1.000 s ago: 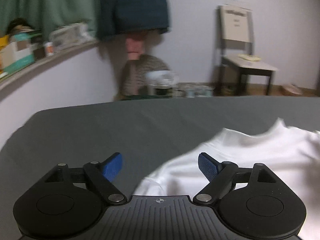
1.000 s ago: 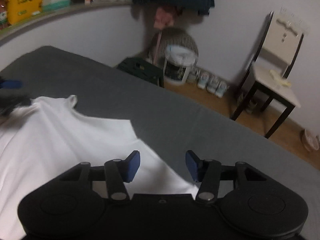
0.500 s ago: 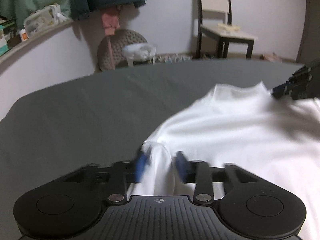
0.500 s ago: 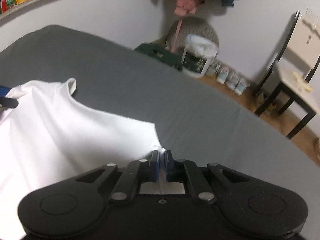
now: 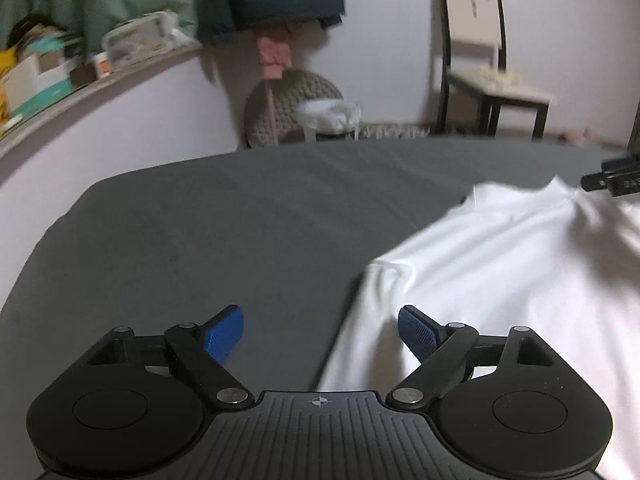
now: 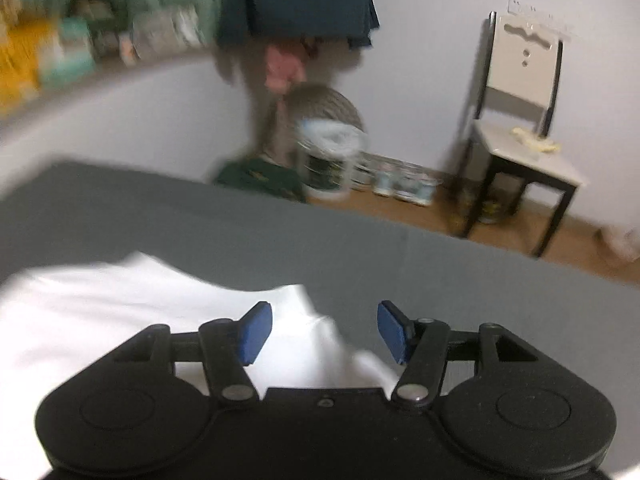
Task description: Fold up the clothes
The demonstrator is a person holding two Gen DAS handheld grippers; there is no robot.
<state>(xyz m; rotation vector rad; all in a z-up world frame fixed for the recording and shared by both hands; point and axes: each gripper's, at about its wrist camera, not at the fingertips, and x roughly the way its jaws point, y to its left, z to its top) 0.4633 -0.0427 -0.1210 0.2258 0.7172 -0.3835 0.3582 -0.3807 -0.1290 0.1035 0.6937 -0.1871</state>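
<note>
Both tongs have just let go: the left tongs (image 5: pixel 320 334), pinched on the sleeve half a second ago, have just sprung wide, one pad over bare grey bed (image 5: pixel 224 216), the other above the white shirt (image 5: pixel 500 264). The right tongs (image 6: pixel 325 330) have just been opening to a medium gap, holding nothing, the shirt's edge loose beneath them. The shirt lies spread out, so folding looks barely begun.

No readable text is showing anywhere. The boxes on the shelf (image 5: pixel 36 76) are looking too blurred to make out any lettering, and the white tub (image 6: pixel 328 160) on the floor is carrying a dark, illegible label.
</note>
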